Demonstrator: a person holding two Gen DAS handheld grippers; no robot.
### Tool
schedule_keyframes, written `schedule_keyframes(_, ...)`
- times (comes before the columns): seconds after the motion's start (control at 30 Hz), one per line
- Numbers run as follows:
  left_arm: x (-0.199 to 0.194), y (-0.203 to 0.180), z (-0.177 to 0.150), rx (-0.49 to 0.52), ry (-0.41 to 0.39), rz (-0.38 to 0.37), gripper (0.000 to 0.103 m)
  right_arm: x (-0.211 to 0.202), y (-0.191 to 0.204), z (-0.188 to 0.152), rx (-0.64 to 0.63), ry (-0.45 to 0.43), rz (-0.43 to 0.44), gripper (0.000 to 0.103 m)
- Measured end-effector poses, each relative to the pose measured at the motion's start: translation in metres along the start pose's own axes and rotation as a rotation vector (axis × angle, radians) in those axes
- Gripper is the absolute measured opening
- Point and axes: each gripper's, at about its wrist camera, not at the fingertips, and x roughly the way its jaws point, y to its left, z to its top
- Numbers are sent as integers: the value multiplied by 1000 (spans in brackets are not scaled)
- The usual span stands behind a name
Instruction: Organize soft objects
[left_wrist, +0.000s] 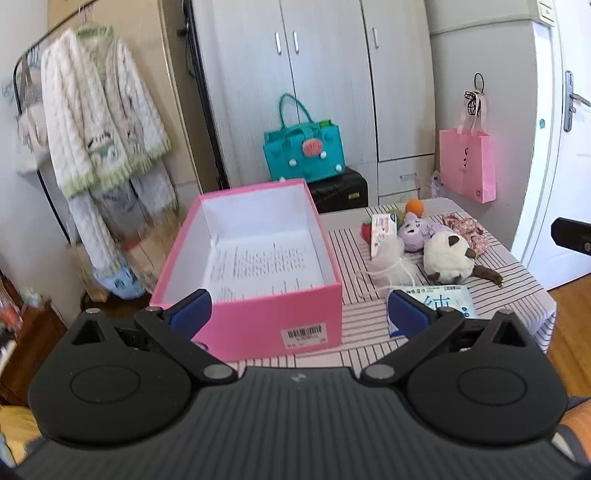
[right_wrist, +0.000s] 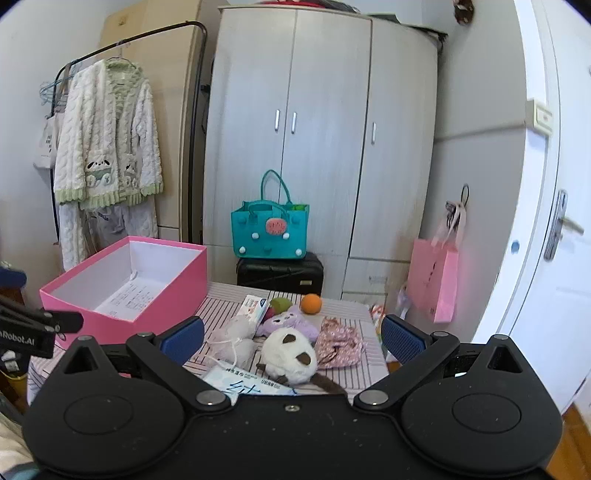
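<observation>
Left gripper: jaws spread to full width, nothing between the blue pads, tilted moderately downward. Right gripper: jaws equally wide, blue pads bare, nothing gripped, pitched down a little less steeply. In the right wrist view the left gripper's black finger shows at the left edge.

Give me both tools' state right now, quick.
Left tool: open, holding nothing, above the near wall of the pink cardboard box.
Right tool: open, holding nothing.
</observation>
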Motion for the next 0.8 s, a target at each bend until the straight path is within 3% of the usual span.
schedule_keyframes(0.23,15,12,0,-80,90,-3,103,5,2,-6,7,66,-4,103)
schedule_keyframes(0.47,21,17,-2,-84,114,41,103,15,0,-8,51,149,86,103)
schedule_keyframes(0.8,20,26,-4,-94,120,80,103,24,3,-10,63,185,96,103)
